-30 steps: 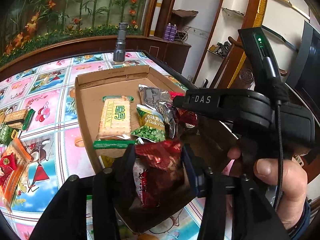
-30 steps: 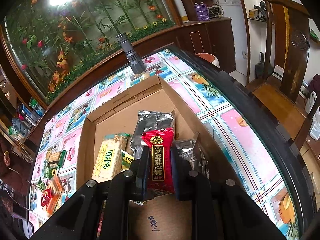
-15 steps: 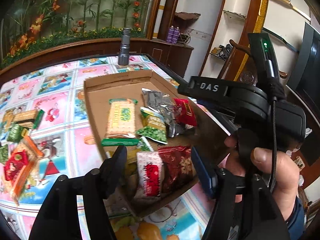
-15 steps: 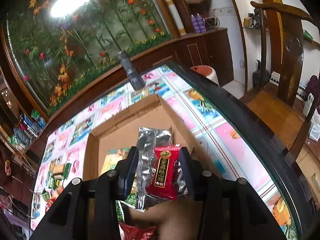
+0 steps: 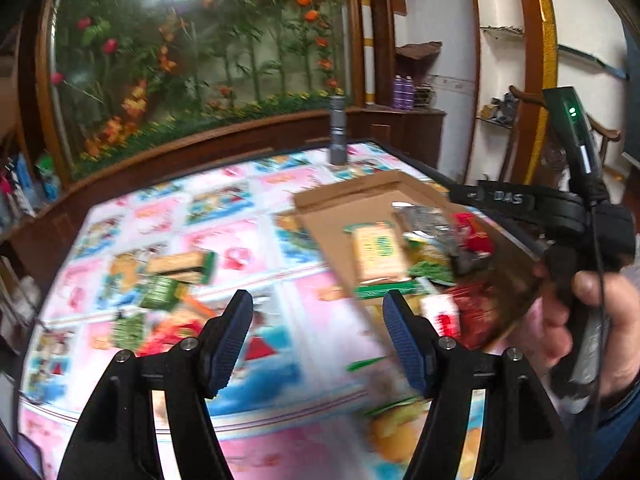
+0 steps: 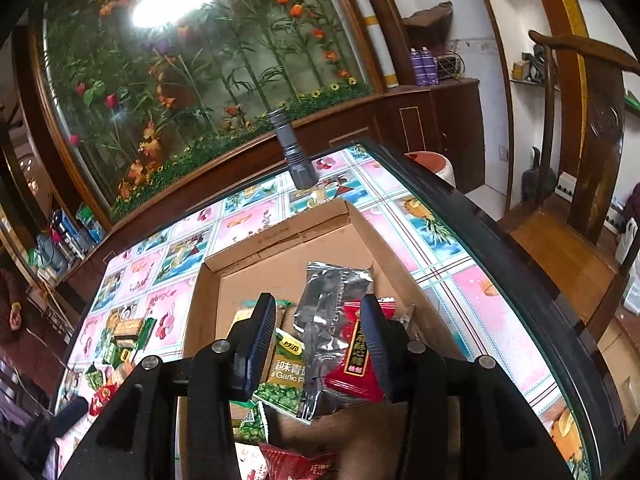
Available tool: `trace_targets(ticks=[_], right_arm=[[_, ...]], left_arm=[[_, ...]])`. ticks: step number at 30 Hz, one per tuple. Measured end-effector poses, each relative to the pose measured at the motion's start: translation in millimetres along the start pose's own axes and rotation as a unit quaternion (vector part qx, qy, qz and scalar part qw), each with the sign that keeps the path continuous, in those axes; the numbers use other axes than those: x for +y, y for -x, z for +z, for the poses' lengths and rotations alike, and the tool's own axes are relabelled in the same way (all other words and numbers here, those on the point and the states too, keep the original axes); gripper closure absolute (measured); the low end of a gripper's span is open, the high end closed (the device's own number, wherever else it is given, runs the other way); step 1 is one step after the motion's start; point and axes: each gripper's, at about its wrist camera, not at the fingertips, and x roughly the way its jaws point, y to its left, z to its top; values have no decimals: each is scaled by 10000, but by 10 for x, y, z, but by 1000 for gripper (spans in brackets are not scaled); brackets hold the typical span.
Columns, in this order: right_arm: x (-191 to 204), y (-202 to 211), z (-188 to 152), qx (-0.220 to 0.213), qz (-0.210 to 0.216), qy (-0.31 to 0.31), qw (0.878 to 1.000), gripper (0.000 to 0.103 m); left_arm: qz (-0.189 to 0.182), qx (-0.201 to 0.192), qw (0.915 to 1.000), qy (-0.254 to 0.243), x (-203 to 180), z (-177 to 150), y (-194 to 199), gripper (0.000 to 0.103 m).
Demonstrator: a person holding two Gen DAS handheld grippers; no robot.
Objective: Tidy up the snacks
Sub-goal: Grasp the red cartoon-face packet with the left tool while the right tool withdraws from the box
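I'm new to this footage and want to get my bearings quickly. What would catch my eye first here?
Probably the open cardboard box on the bright picture-patterned tablecloth, holding a silver foil pack, a red packet and green pea bags. Beyond it a grey flashlight stands on end at the table's far edge, before a big flower mural. More snacks lie loose left of the box, with the empty left gripper aimed near them.

One cardboard box [image 6: 280, 248] and one flashlight [image 6: 291, 148]. Two purple bottles [image 6: 423, 66] stand on the cabinet. The snack packets are too blurred and overlapped to count.
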Motion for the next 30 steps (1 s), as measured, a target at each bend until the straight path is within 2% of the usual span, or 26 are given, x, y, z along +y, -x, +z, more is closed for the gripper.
trace_targets(ticks=[6,14,24,30], right_arm=[[69,-18,-29,-40,-56,165,9998,56],[92,-25,-34,-45,-99,233,9997,56],[104,-18,-40,-35,-90,266,9996,56],[107,-26,-42,-24,-55,237,9997,56]], left_arm=[[514,-102,9985,-169,233,-101,57,34],[700,170,9974,-29,488,-197,-124,34],[658,586,9956,332,746,-283,-397,34],[169,943,9940,533,1105,-255,-568,34]])
